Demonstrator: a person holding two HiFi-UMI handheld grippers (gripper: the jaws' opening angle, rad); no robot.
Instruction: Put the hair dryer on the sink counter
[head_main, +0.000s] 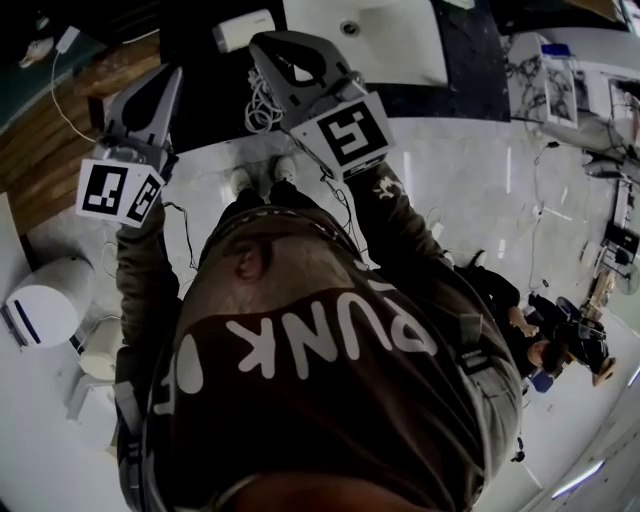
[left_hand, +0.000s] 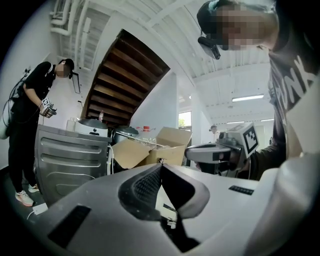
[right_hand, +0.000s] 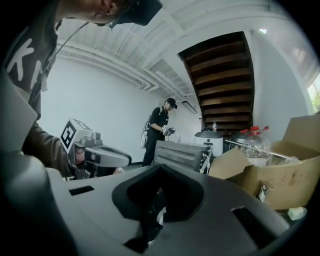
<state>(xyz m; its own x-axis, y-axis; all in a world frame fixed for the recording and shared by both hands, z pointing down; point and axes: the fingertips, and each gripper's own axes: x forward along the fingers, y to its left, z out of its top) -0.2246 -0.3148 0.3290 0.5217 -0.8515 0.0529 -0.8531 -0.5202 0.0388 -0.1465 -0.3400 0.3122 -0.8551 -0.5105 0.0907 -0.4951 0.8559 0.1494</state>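
In the head view a white basin (head_main: 375, 40) sits in a dark counter (head_main: 470, 60) at the top. Left of it lies a white boxy object (head_main: 243, 30) with a coiled white cord (head_main: 262, 105) below it; I cannot tell if it is the hair dryer. My right gripper (head_main: 262, 42) is raised just beside that object, jaws together with nothing between them. My left gripper (head_main: 174, 72) is held up further left, also shut and empty. Each gripper view shows its own tips touching, left gripper (left_hand: 160, 165) and right gripper (right_hand: 160, 167), and the other gripper beside it.
A round white bin (head_main: 45, 300) stands on the pale floor at left. A person crouches at lower right (head_main: 560, 345). Ahead of the grippers are a grey metal unit (left_hand: 70, 160), open cardboard boxes (right_hand: 280, 175), a dark staircase (right_hand: 225, 85) and a person in black (left_hand: 30, 125).
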